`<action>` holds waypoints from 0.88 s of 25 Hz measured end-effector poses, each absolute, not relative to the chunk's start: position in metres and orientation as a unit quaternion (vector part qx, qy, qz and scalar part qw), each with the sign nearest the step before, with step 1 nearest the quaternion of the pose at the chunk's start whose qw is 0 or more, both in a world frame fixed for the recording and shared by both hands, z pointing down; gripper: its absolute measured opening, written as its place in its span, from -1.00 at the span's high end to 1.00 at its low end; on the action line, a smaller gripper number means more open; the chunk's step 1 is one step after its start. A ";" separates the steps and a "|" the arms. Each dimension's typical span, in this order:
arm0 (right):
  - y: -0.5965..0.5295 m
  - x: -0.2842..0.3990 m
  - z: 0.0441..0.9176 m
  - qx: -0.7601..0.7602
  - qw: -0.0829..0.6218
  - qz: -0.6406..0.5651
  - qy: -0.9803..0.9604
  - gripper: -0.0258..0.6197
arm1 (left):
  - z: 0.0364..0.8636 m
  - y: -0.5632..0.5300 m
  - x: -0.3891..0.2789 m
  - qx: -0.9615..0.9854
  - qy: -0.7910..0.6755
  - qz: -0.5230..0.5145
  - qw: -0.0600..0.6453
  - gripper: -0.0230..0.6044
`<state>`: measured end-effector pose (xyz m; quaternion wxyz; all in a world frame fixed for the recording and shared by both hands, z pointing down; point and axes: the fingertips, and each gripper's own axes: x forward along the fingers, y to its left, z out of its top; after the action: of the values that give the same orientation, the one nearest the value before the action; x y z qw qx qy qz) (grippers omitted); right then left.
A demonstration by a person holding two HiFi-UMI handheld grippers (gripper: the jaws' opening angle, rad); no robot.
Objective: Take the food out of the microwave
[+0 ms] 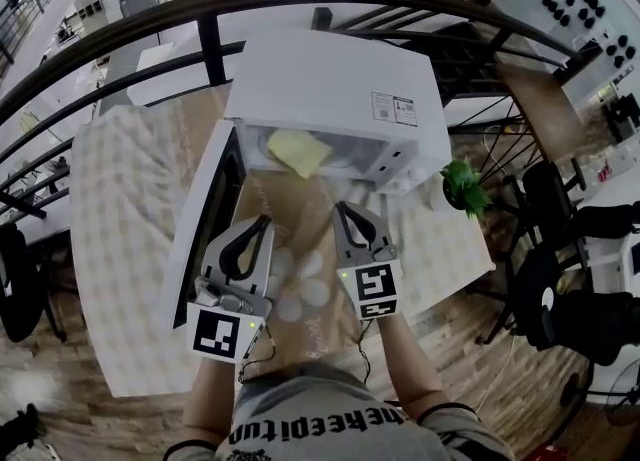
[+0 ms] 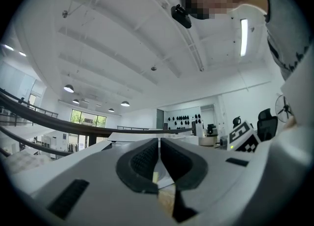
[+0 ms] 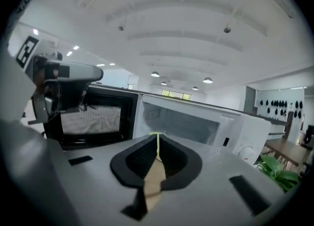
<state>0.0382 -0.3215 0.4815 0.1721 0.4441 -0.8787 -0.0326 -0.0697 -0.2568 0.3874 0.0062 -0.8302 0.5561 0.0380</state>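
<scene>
A white microwave stands at the far side of the tabletop, which is covered by a pale checked cloth. Its door is swung open to the left. The food, a pale yellow piece, lies inside the open cavity, towards its left half. Both claws are at the near side of the microwave, pointing at the opening, and neither touches the food. The left claw is just beside the inner face of the open door, its jaws together with nothing between them. The right claw is before the right half of the opening, its jaws also together and empty. A small green plant stands to the right of the microwave.
</scene>
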 end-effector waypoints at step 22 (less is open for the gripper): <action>-0.375 -0.008 0.561 0.337 0.341 -0.199 -0.855 0.52 | 0.424 -0.276 -0.078 -0.824 0.563 0.027 -0.046 0.88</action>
<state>-0.0078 -0.3747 0.5606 0.3414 0.3369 -0.8546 -0.1990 -0.0778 -0.2764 0.4244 -0.0462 -0.8244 0.5635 0.0273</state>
